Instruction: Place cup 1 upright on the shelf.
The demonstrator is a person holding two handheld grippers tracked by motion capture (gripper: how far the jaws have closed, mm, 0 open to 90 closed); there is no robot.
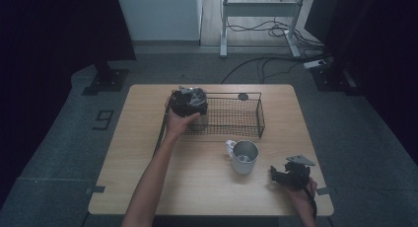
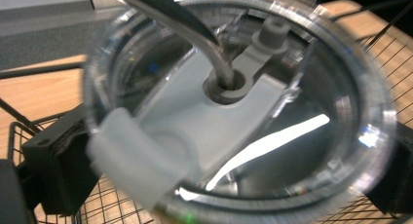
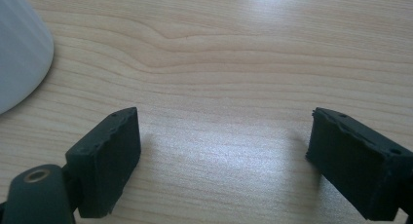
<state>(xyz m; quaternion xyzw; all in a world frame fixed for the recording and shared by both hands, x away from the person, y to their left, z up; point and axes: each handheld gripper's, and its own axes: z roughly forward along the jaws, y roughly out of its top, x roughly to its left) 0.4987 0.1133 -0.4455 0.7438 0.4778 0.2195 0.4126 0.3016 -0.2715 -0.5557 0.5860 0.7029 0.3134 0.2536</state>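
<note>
Wooden table (image 1: pixel 148 168): pale grain top, I see it from above with both my forearms coming in from the near edge
Wire basket (image 1: pixel 260 119): black mesh, sits on the far half of the table, a little right of centre; a small dark round thing (image 1: pixel 243 96) lies just beyond its far rim, too small for me to name
Clear lid (image 2: pixel 341 78): round, transparent, with a grey flap and a bent metal straw (image 2: pixel 221 63) through its hole; it is held at the left end of the basket, above the mesh
Left gripper (image 1: pixel 190 101): my left hand (image 1: pixel 176 123) has it at the basket's left end; in the left gripper view the black jaws stand either side of the lid, one at the near left and one at the right edge, and they look closed on its rim, though the blur makes me a bit unsure of the exact contact
Metal mug (image 1: pixel 244 157): steel, open mouth up, white handle on its left, standing on bare table just near of the basket, apart from it
Right gripper (image 1: pixel 287 176): in my right hand (image 1: pixel 301 190) near the right near corner, well right of the mug; jaws spread wide with bare wood between them, holding nothing
Mug in the right gripper view (image 3: pixel 19 44): pale curved wall at the far left, apart from the jaws
</note>
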